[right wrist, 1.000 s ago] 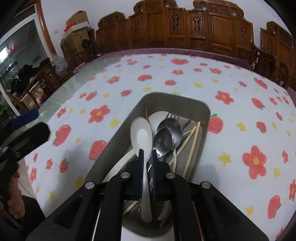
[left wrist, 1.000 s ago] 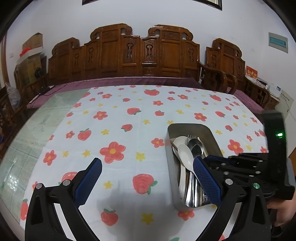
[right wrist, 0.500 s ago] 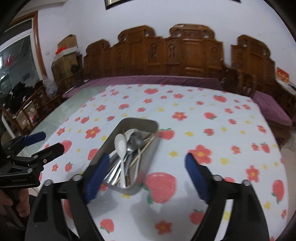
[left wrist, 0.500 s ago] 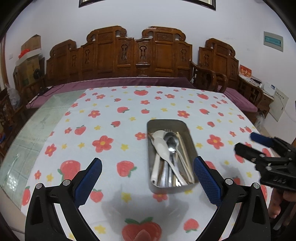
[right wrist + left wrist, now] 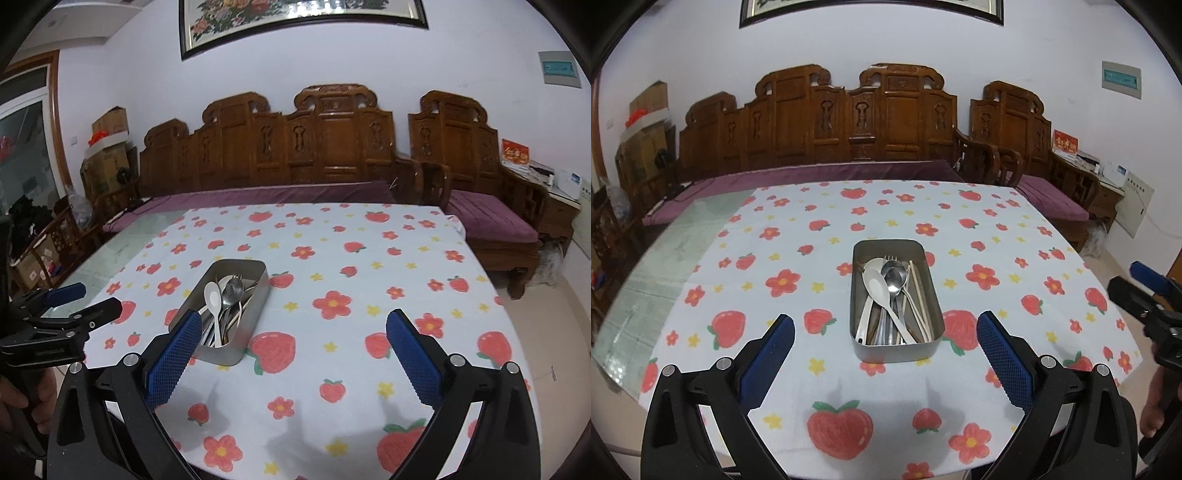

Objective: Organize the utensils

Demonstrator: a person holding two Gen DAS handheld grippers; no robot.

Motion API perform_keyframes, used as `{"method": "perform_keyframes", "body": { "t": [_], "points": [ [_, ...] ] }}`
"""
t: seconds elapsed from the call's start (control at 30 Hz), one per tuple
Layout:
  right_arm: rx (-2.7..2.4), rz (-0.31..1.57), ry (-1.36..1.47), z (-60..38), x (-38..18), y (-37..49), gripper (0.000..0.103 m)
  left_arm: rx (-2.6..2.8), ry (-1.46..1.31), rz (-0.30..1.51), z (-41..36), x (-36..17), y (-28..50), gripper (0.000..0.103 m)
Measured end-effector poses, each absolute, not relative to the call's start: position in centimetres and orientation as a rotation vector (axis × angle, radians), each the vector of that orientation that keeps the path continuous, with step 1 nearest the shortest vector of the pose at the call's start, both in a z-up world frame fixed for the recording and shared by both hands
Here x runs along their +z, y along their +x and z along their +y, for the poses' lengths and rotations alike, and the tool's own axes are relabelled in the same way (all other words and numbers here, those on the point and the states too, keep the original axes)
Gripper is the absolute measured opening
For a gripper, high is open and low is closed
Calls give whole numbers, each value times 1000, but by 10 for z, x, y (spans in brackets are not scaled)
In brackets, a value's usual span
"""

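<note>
Left gripper (image 5: 885, 345) and right gripper (image 5: 294, 345), both with jaws wide apart and empty, held above the near edge of the strawberry-print tablecloth (image 5: 979, 236). Between them, mid-table, the metal tray (image 5: 896, 350) holds a white spoon (image 5: 877, 286), steel spoon (image 5: 894, 277), fork and chopsticks (image 5: 919, 295). Judged stage: collection apparently complete; any next move calls only for tidying strays.

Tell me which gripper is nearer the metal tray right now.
Left, slightly. The left gripper faces the metal tray squarely, open. The right gripper sits off to its right, also open and empty.
</note>
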State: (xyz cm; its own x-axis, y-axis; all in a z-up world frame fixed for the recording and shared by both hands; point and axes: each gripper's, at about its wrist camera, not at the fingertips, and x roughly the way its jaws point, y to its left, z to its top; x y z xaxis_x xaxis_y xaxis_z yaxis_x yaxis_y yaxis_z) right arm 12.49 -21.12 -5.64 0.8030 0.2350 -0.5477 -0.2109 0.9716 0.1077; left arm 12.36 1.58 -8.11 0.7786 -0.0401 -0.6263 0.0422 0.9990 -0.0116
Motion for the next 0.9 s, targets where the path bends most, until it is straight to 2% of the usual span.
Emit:
{"method": "perform_keyframes", "body": {
  "t": [0.67,0.9],
  "points": [
    [167,368,28,-239,29,40,100,-67,10,462,-22,13,51,95],
    [164,335,26,-242,44,25,100,-48,9,424,-23,26,34,95]
  ]
}}
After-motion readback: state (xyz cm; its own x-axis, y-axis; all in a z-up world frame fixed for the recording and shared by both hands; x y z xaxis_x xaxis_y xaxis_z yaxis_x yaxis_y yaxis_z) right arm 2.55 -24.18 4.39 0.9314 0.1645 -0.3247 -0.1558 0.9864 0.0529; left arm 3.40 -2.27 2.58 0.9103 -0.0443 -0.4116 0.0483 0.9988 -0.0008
